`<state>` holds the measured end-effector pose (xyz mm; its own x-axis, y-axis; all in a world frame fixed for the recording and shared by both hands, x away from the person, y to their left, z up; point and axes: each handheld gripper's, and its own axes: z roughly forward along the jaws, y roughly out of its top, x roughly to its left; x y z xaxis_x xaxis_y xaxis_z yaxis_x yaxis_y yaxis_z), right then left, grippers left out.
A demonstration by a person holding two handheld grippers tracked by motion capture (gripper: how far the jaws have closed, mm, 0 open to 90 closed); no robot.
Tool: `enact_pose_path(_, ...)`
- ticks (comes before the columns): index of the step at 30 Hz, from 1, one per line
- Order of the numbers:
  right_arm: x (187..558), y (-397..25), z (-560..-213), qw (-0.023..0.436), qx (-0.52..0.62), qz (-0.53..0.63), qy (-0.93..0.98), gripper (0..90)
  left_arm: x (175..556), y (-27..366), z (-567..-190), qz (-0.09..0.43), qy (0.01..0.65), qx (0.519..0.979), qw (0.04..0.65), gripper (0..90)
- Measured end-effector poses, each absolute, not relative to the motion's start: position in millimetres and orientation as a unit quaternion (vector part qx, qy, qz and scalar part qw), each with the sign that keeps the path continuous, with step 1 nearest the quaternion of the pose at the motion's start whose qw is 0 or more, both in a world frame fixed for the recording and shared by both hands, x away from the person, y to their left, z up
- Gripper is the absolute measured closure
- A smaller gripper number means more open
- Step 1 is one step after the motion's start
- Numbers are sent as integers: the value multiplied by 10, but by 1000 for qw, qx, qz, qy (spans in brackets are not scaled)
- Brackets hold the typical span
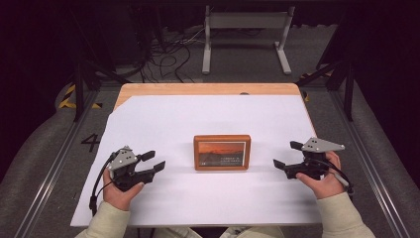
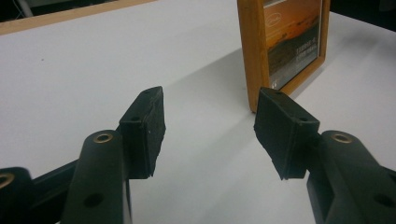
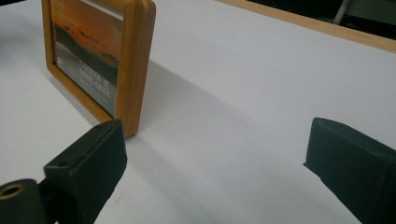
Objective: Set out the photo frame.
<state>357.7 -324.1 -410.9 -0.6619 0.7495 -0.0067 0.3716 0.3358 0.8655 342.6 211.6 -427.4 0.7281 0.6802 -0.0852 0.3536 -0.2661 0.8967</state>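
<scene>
A wooden picture frame (image 1: 222, 152) stands upright on the white sheet (image 1: 163, 119) between the two grippers. The left gripper (image 1: 154, 161), jaws apart, points toward the frame's left edge; the right gripper (image 1: 287, 154), jaws apart too, faces its right edge. Neither touches it.

picture frame (image 2: 280, 46) top cut off, its printed caption too small to read
</scene>
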Motion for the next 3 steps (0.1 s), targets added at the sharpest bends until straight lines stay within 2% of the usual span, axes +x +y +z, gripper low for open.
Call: enact_pose_path(3,3577,-3240,-4105,208,355,460,787,58,3435,2134,-4284,161,335,776,510,429)
